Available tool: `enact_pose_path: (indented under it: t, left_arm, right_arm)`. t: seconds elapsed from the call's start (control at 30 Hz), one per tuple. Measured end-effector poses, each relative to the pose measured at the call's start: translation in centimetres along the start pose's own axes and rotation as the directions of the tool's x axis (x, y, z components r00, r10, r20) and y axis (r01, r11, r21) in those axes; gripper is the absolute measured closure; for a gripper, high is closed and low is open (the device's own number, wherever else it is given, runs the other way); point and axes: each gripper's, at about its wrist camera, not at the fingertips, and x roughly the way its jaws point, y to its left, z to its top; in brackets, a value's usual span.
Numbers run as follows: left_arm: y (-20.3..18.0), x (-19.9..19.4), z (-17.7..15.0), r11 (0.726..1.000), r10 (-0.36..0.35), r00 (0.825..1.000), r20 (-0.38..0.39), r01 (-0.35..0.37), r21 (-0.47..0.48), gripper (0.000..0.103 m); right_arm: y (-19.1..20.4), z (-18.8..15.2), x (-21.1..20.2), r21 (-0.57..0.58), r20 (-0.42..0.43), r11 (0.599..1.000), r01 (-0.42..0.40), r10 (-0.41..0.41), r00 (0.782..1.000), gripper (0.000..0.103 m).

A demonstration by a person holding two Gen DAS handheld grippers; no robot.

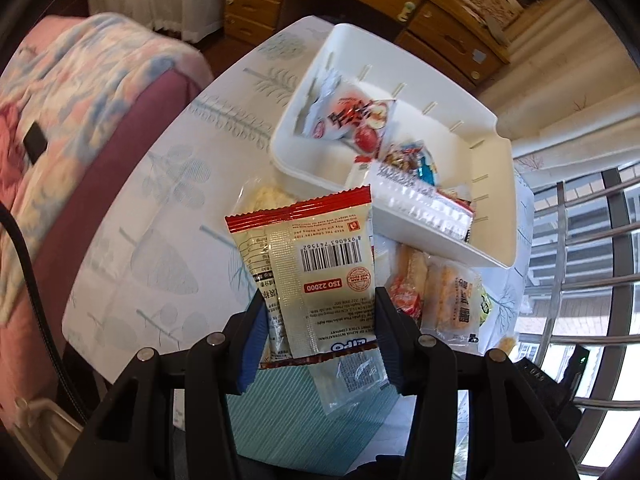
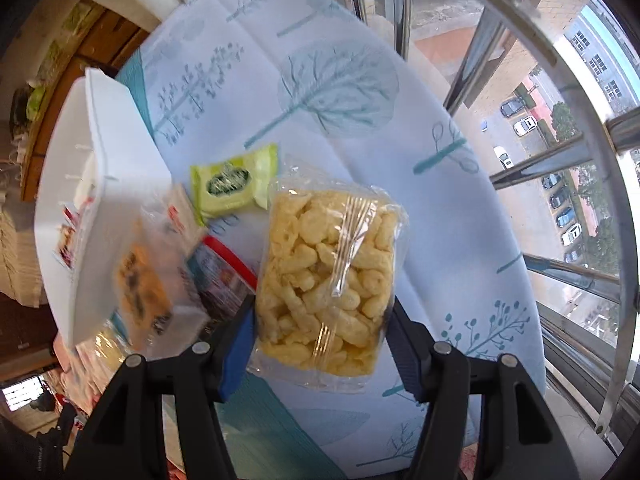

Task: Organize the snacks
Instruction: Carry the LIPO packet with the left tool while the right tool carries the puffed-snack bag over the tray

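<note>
Both grippers are loaded right now, so this looks like the carry-to-the-bin part of the tidy-up. The left gripper (image 1: 320, 336) is clamped on a cream wrapper with red ends (image 1: 308, 264), barcode side facing the camera, and the packet hangs above the tabletop (image 1: 160, 216) just short of the white bin (image 1: 496, 184). The bin already has a few packets in it, including a red-and-white snack pack (image 1: 352, 116) at the far end. The right gripper (image 2: 322, 344) has its pads against the sides of a clear bag of yellow puffs (image 2: 328, 276), and the bag seems to be lifted off the cloth, though that's a judgement call from the angle.

Loose on the tabletop: a green packet (image 2: 234, 180) beside the bin's near wall and an orange cake in clear wrap (image 1: 452, 300) next to it.

Next move is probably swinging the left packet over the bin's rim and letting go into the open floor space, then the same with the puffs. The puffs bag is soft and bulky, so squeezing harder would likely crush them; better to keep the grip gentle and drop it low.
</note>
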Motion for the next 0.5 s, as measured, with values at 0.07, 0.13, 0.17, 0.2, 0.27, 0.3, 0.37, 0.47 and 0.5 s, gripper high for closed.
enact_pose_path:
  t: [0.07, 0.13, 0.17, 0.2, 0.27, 0.3, 0.37, 0.47, 0.5]
  left_arm:
    - [-0.8, -0.2, 0.9, 0.999, 0.011, 1.0, 0.007, -0.011, 0.046, 0.055]
    - [-1.5, -0.4, 1.8, 0.996, 0.025, 0.999, 0.023, -0.027, 0.09, 0.055]
    - [-1.8, -0.4, 2.3, 0.994, 0.025, 0.999, 0.027, -0.028, 0.103, 0.055]
    - [-2.0, -0.4, 2.7, 0.993, 0.023, 0.999, 0.03, -0.027, 0.117, 0.055]
    - [-2.5, -0.3, 3.8, 0.99, 0.013, 0.999, 0.033, -0.017, 0.144, 0.055]
    - [-2.6, -0.2, 4.2, 0.988, 0.007, 0.999, 0.034, -0.012, 0.153, 0.055]
    - [-2.8, -0.2, 5.1, 0.985, -0.005, 0.999, 0.038, -0.002, 0.174, 0.055]
    - [-2.9, -0.1, 6.5, 0.979, -0.028, 0.998, 0.056, 0.016, 0.204, 0.055]
    - [-3.0, -0.1, 6.8, 0.977, -0.032, 0.998, 0.063, 0.018, 0.212, 0.055]
  right_arm:
    - [1.2, 0.2, -1.1, -0.005, 0.028, 1.0, -0.021, 0.021, 0.999, 0.041]
    - [2.3, 0.7, -2.2, -0.012, 0.049, 0.999, -0.035, 0.036, 0.998, 0.041]
    - [3.3, 0.8, -2.4, -0.02, 0.062, 0.999, -0.042, 0.043, 0.997, 0.041]
    - [4.1, 0.8, -2.5, -0.027, 0.073, 0.999, -0.046, 0.048, 0.996, 0.041]
    - [4.4, 2.0, -3.4, -0.045, 0.097, 0.998, -0.053, 0.057, 0.994, 0.041]
    - [4.8, 2.3, -3.5, -0.053, 0.106, 0.997, -0.055, 0.061, 0.992, 0.041]
    - [5.7, 2.3, -3.9, -0.069, 0.125, 0.996, -0.057, 0.065, 0.99, 0.041]
    - [7.2, 2.4, -4.6, -0.1, 0.158, 0.993, -0.057, 0.072, 0.985, 0.041]
    - [7.5, 2.1, -5.1, -0.111, 0.167, 0.992, -0.058, 0.076, 0.983, 0.041]
